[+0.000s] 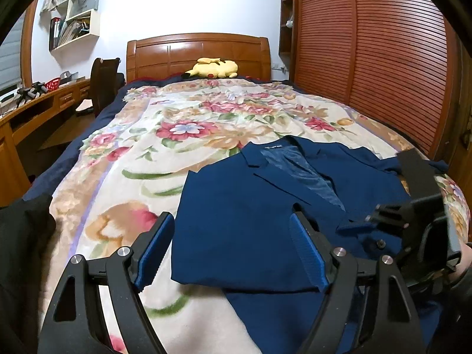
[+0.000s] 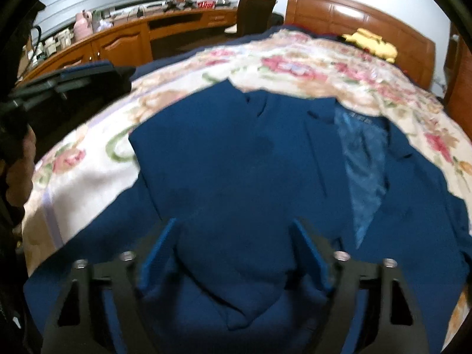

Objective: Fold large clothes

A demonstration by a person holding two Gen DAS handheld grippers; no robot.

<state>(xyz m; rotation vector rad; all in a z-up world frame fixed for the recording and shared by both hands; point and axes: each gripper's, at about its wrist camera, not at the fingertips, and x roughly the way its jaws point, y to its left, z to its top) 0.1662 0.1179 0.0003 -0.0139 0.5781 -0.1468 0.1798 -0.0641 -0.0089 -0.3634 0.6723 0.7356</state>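
Note:
A navy blue suit jacket (image 1: pixel 265 206) lies front up on the floral blanket (image 1: pixel 147 135), collar toward the headboard, lighter blue lining showing at the neck. Its left side is folded in over the body. My left gripper (image 1: pixel 233 221) is open and empty, just above the jacket's near left edge. My right gripper (image 2: pixel 233 227) is open and empty, hovering over the jacket (image 2: pixel 236 162) near its lower middle. The right gripper's body also shows in the left wrist view (image 1: pixel 419 221), and the left gripper's body shows in the right wrist view (image 2: pixel 67 82).
A yellow plush toy (image 1: pixel 214 67) lies by the wooden headboard (image 1: pixel 197 50). A wooden desk (image 1: pixel 35 109) and dark chair (image 1: pixel 103 79) stand left of the bed. A slatted wooden wardrobe (image 1: pixel 368 44) stands on the right.

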